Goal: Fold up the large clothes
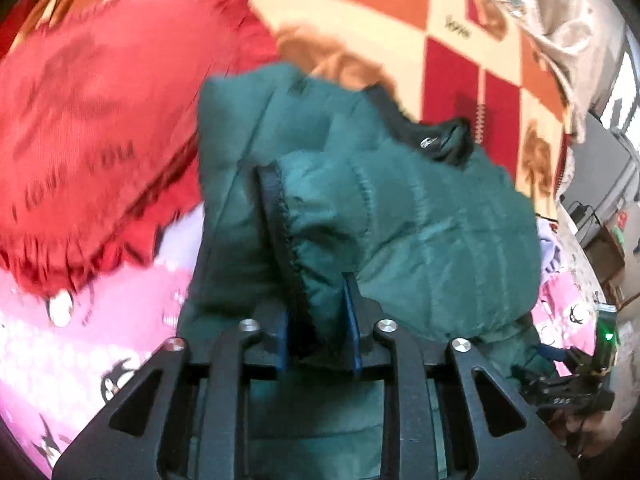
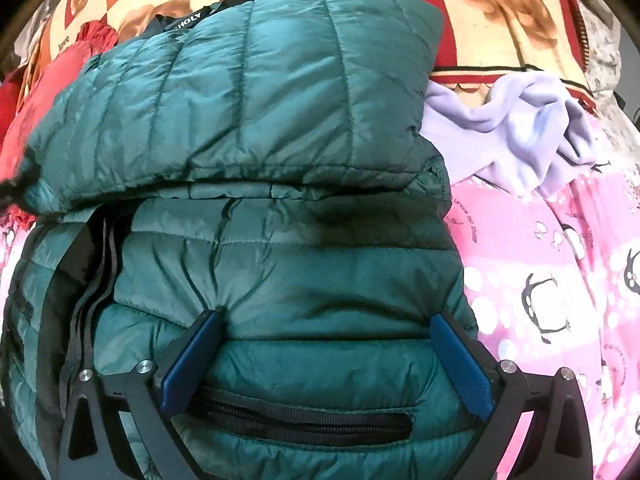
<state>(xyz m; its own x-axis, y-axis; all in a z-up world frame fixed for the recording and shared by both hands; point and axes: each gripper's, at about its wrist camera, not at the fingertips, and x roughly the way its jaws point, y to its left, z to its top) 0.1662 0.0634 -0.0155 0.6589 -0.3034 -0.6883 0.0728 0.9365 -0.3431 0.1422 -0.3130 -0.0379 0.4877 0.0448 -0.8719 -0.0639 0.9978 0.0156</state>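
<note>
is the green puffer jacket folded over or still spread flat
Partly folded: in the right wrist view the green puffer jacket has its upper part doubled over onto the lower body, leaving a thick edge across the middle.

Pink penguin-print bedsheet (image 2: 560, 264) bears green puffer jacket (image 2: 256, 120); lilac garment (image 2: 516, 124); red cushion (image 1: 80, 120).

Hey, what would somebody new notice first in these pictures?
A puffy green quilted jacket fills the middle, its sleeve cuff between the left gripper's narrow jaws. The right gripper stands wide open against it. A red frilled cushion lies left, on a pink penguin sheet.
</note>
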